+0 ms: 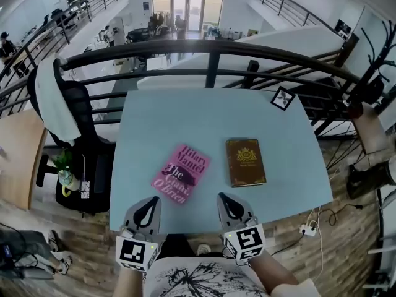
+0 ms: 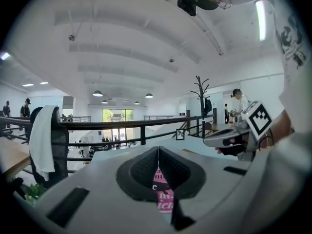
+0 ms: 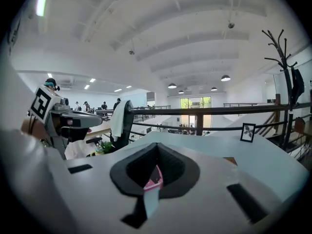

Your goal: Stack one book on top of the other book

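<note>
Nearest you, the left gripper [image 1: 149,204] and right gripper [image 1: 226,202] hover with jaws clenched on nothing. Beyond them the pink book [image 1: 181,173] lies flat on the table [image 1: 161,116], the brown book [image 1: 245,161] just right of it. Arriving closed, you'd likely shove a book askew. Well left of the pink book, a pot [image 1: 70,182] holds a plant.

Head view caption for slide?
Shut left gripper and shut right gripper at table edge, before pink book and brown book.
</note>
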Available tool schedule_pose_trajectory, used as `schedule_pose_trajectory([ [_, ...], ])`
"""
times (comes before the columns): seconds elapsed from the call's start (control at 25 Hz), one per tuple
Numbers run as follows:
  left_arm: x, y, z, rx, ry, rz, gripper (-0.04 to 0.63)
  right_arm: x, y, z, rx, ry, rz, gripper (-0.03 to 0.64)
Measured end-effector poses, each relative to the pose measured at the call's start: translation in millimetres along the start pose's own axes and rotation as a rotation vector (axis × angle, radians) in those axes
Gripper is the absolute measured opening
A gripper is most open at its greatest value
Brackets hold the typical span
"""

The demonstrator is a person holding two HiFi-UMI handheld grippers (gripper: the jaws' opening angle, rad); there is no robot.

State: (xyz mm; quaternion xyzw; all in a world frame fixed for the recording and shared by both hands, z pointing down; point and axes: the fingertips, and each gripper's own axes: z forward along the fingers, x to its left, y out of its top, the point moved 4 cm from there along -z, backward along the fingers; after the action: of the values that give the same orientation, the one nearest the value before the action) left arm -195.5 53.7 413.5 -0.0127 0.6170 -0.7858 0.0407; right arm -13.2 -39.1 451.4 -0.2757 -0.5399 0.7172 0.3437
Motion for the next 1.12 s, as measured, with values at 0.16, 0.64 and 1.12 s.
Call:
schedule_pose_trajectory([
  [0.16,35,-7,34,0.016,-0.086,-0.01,0.009,4,-13,42,0.084,-0.032,0.068,-0.006],
  [0.64,97,-65,97,0.099,-0.277,-0.017,0.009,16,-115,136,0.408,-0.048,0.454,0.13],
  [1.12,125,-102,126,0.188,-0.315,0.023,0.009,8,-180,174,0.502,-0.123,0.87,0.184],
])
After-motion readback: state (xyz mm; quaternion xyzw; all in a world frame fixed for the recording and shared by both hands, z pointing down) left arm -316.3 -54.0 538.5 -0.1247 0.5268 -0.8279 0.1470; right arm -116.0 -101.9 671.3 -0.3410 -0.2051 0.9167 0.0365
